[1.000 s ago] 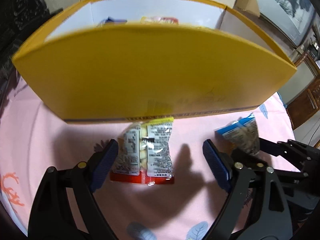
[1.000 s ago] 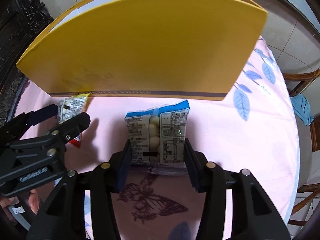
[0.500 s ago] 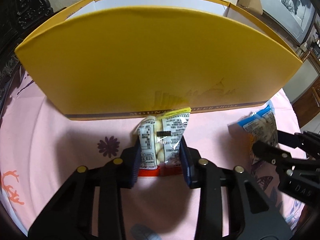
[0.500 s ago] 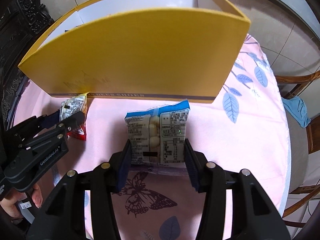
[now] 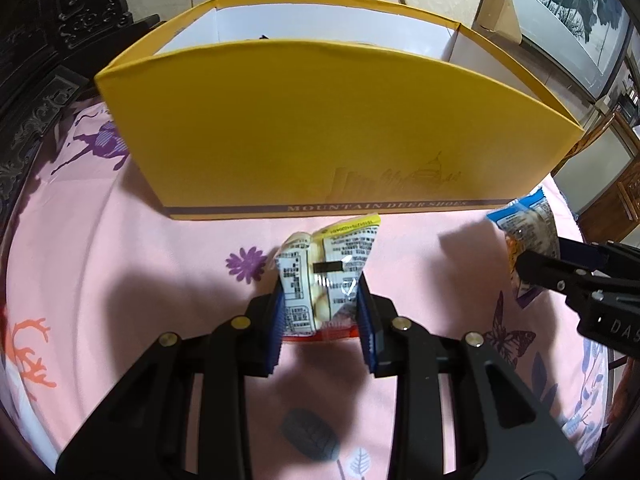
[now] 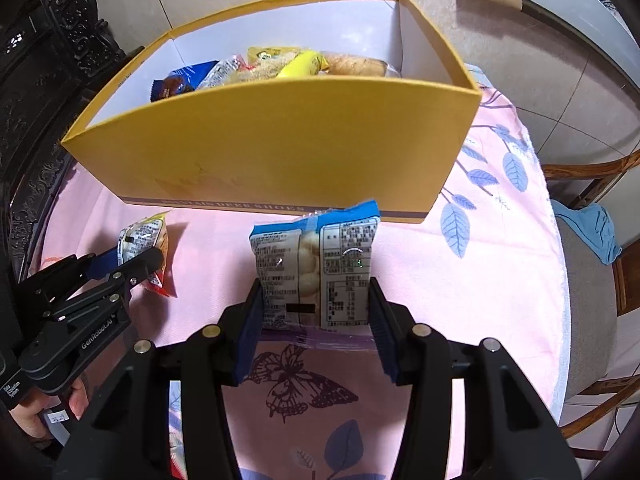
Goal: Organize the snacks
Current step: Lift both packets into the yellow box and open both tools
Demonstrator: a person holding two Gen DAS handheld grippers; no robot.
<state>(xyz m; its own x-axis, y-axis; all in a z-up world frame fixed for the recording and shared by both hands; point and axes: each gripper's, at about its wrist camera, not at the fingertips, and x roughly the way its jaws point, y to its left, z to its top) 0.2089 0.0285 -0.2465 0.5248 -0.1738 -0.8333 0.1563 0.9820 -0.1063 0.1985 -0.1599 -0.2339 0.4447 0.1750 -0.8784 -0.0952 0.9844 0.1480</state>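
A yellow shoe box (image 5: 320, 132) stands on the pink tablecloth (image 5: 120, 280) ahead of both grippers. My left gripper (image 5: 322, 304) has a yellow-topped, red-bottomed snack packet (image 5: 328, 268) between its blue pads; the jaws are still closing and the pads press its sides. My right gripper (image 6: 316, 312) is shut on a blue-topped snack packet (image 6: 316, 264), held upright in front of the box (image 6: 280, 152). Several wrapped snacks (image 6: 280, 66) lie inside the box. In the right wrist view the left gripper (image 6: 128, 260) shows at the left with its packet (image 6: 144, 236).
A wooden chair with a blue cloth (image 6: 592, 232) stands beyond the table's right edge. Dark carved furniture (image 5: 60, 20) lines the left side. A framed picture (image 5: 568, 12) leans at the back right. A hand (image 6: 40, 416) holds the left gripper's handle.
The left gripper's jaws closed from wide open onto the yellow-and-red packet and drew back from the box. The right gripper rose with the blue packet, bringing the box's inside into view.
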